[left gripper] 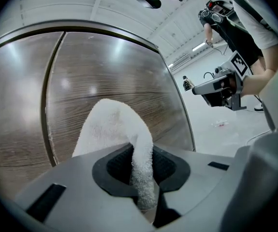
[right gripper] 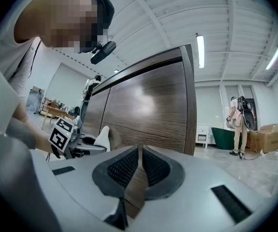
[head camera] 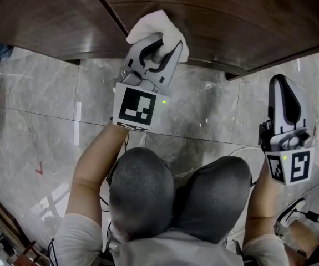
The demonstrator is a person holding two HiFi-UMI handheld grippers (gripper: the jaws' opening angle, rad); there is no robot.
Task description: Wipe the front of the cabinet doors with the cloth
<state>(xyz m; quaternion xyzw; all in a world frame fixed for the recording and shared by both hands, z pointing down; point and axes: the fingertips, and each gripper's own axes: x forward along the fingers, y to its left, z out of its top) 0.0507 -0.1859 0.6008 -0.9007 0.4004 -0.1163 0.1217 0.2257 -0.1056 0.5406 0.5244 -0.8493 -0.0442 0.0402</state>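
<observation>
Where the two dark wood cabinet doors (head camera: 42,15) meet, a thin seam (head camera: 106,7) runs diagonally in the head view, and the white cloth (head camera: 159,26) lies against the door on the right of that seam, close to the door's lower edge. The left gripper (head camera: 160,46) holds the cloth there: in the left gripper view its jaws pinch a twisted fold of the cloth (left gripper: 112,124) between the black pads (left gripper: 170,166). The rest of the cloth bulges out beyond the left gripper (left gripper: 141,170) toward the wood grain. Its marker cube (head camera: 138,108) faces up, nearer the person, above the grey marble floor (head camera: 37,104). The person's two knees (head camera: 142,187) fill the near middle of the head view. To the right, the right gripper (head camera: 284,85) is held well apart from the cloth, over the floor, with its tip pointing toward the cabinet. In the right gripper view its jaws are pressed almost together, with only a narrow slit between them and nothing in it. Beyond the right gripper (right gripper: 139,163) stands the cabinet (right gripper: 148,110), and at far left of that view the cloth (right gripper: 103,137) shows against its front. At far right of the room another person (right gripper: 239,124) stands beside cardboard boxes (right gripper: 264,139).
</observation>
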